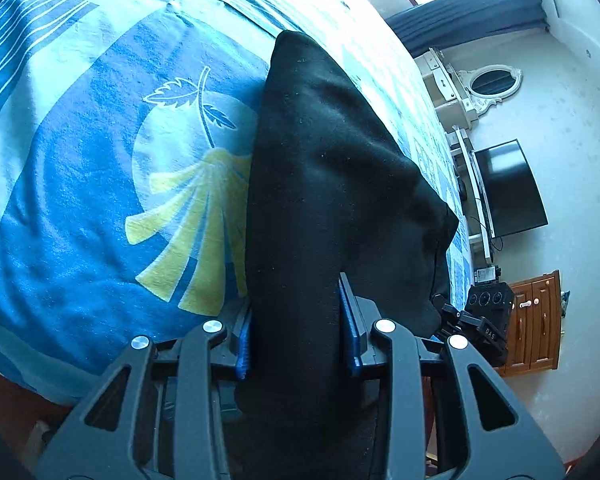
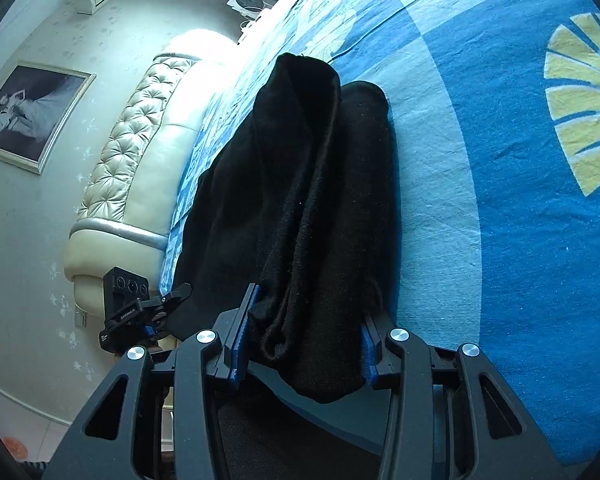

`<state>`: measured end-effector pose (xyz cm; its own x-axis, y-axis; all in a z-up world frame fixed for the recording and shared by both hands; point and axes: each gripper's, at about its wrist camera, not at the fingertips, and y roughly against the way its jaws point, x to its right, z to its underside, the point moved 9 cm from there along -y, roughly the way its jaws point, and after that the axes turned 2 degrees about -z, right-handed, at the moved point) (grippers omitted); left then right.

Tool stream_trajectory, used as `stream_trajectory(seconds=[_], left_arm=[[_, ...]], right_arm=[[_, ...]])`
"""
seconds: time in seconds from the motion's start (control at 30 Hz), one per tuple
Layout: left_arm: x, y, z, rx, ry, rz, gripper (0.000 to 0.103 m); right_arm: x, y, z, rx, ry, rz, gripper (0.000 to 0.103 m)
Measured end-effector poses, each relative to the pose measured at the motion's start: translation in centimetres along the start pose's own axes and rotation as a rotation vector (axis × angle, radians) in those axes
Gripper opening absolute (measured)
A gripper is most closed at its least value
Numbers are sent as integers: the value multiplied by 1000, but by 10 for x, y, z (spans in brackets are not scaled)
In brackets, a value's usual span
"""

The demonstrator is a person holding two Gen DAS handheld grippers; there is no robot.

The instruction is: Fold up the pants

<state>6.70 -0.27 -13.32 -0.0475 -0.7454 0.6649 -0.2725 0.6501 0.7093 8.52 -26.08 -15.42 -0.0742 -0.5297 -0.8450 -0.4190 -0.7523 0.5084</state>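
Note:
The black pants [image 1: 324,184] lie as a long folded band on the blue patterned bedspread [image 1: 80,200]. My left gripper [image 1: 298,328] is shut on one end of the pants, the thick cloth filling the gap between its blue pads. My right gripper [image 2: 306,332] is shut on the other end of the pants [image 2: 300,200], with bunched layers between its pads. Each gripper shows in the other's view, the right one in the left wrist view [image 1: 476,324] and the left one in the right wrist view [image 2: 140,308], both at the pants' near edge.
The bed's cream tufted headboard [image 2: 136,148] is to the left in the right wrist view. A TV [image 1: 508,188], a white dresser with mirror [image 1: 472,92] and a wooden cabinet [image 1: 536,320] stand along the wall beyond the bed's side.

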Motion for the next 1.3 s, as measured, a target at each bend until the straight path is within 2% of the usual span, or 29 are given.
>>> stream_trajectory(seconds=[0.23, 0.3, 0.33, 0.37, 0.4, 0.43, 0.5, 0.6, 0.67, 0.77, 0.9, 0.97, 1.03, 1.17, 1.2, 1.27, 1.3], left_arm=[[3, -2, -2, 9, 0, 9, 38], [4, 0, -3, 24, -20, 5, 44], [4, 1, -2, 36, -35, -4, 51], [3, 3, -3, 48, -49, -4, 64], [5, 5, -3, 59, -63, 4, 70], [5, 9, -4, 70, -73, 4, 84], [5, 20, -8, 97, -72, 3, 88], [4, 38, -21, 146, -64, 22, 91], [2, 46, -33, 176, -64, 26, 91], [-6, 39, -53, 167, -35, 23, 91], [-11, 7, -80, 103, 5, 38, 91], [-13, -9, -90, 81, -1, 19, 91], [-10, -21, -100, 67, -12, 17, 91], [-3, -34, -113, 50, -41, 28, 91], [-2, -37, -115, 47, -55, 25, 88], [0, -46, -114, 10, -109, -3, 42], [1, -50, -112, -4, -118, -8, 39]], right_arm=[[0, 4, -1, 5, 2, -3, 43], [-2, 4, 0, 8, -1, -6, 43], [-2, 4, -1, 9, -4, -14, 45], [-3, 5, -1, 11, -9, -24, 50], [-5, 6, -2, 9, -12, -37, 55], [-7, 6, -1, 1, -10, -48, 58], [-13, 11, 0, -19, 8, -55, 72], [-18, 24, -3, -14, 80, 22, 77], [-17, 33, -15, 19, 101, 36, 78], [-8, 35, -40, 57, 54, 21, 79], [-1, 20, -77, 91, -10, -31, 80], [4, 8, -91, 89, -54, -61, 80], [10, -3, -102, 82, -73, -48, 79], [2, -22, -106, 34, -22, -39, 79], [0, -26, -103, 20, 8, -9, 72], [2, -35, -97, -10, 40, 39, 51], [2, -35, -97, -1, 40, 42, 47]])
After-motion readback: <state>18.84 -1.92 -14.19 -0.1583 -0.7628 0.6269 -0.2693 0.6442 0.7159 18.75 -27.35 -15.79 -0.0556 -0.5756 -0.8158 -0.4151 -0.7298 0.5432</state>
